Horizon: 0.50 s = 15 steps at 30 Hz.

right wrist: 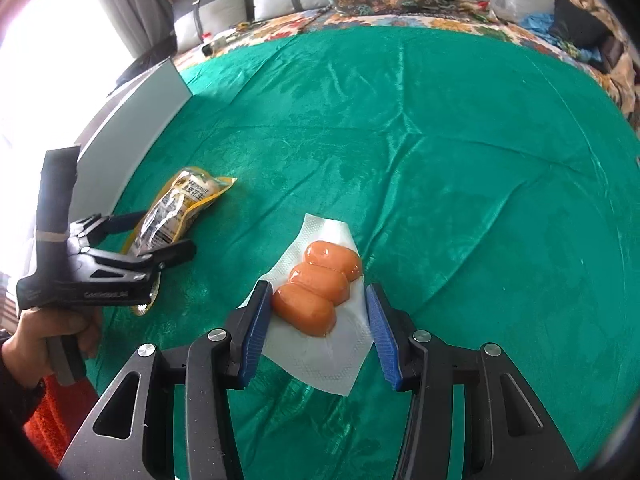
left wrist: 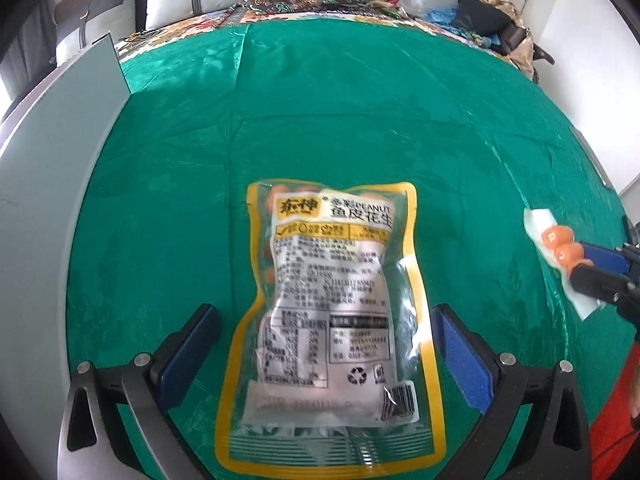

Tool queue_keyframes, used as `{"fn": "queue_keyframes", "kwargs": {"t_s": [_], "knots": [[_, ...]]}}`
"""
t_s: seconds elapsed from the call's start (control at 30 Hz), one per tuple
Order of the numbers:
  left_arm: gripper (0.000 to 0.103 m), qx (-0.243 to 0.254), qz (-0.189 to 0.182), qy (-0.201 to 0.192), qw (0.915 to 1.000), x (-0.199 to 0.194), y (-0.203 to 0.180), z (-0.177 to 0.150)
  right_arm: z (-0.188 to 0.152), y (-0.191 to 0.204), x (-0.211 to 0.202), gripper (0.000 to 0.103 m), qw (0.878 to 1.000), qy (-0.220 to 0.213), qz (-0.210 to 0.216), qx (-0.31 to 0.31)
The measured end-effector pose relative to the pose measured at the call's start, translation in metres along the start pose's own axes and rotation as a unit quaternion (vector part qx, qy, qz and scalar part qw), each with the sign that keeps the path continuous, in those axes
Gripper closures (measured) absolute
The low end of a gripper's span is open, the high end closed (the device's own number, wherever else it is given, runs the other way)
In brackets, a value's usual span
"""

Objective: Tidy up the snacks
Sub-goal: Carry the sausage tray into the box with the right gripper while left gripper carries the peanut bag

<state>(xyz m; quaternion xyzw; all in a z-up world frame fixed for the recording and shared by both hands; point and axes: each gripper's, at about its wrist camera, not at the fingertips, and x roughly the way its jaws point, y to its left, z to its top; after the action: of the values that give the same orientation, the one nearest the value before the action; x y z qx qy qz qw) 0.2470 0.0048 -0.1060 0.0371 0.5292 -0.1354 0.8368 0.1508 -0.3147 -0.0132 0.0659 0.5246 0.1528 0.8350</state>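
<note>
Both hand-held grippers are sitting spread wide, each straddling its own snack, probably lining up grabs. The left hand-held gripper is framing the peanut bag toward the surface's left edge; the right hand-held gripper is bracketing the sausage pack mid-surface.

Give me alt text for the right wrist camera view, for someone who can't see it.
The right gripper is open around a vacuum pack of three sausages lying on a green velvet cloth. To the left, a hand holds the left gripper, open around a yellow-edged peanut bag near a grey panel.
</note>
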Motion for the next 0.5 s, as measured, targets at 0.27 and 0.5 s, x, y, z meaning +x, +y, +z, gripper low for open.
{"fn": "queue_keyframes", "kwargs": {"t_s": [0.27, 0.5], "knots": [[0.046, -0.015, -0.032, -0.013, 0.9993, -0.016, -0.002, -0.009, -0.007, -0.034, -0.020, 0.053, 0.991, -0.024, 0.066, 0.116], [0.046, -0.111, -0.079, -0.038, 0.9900, -0.063, 0.020, -0.040, -0.014, -0.050, -0.031, 0.053, 0.978, -0.036, 0.109, 0.175]]}}
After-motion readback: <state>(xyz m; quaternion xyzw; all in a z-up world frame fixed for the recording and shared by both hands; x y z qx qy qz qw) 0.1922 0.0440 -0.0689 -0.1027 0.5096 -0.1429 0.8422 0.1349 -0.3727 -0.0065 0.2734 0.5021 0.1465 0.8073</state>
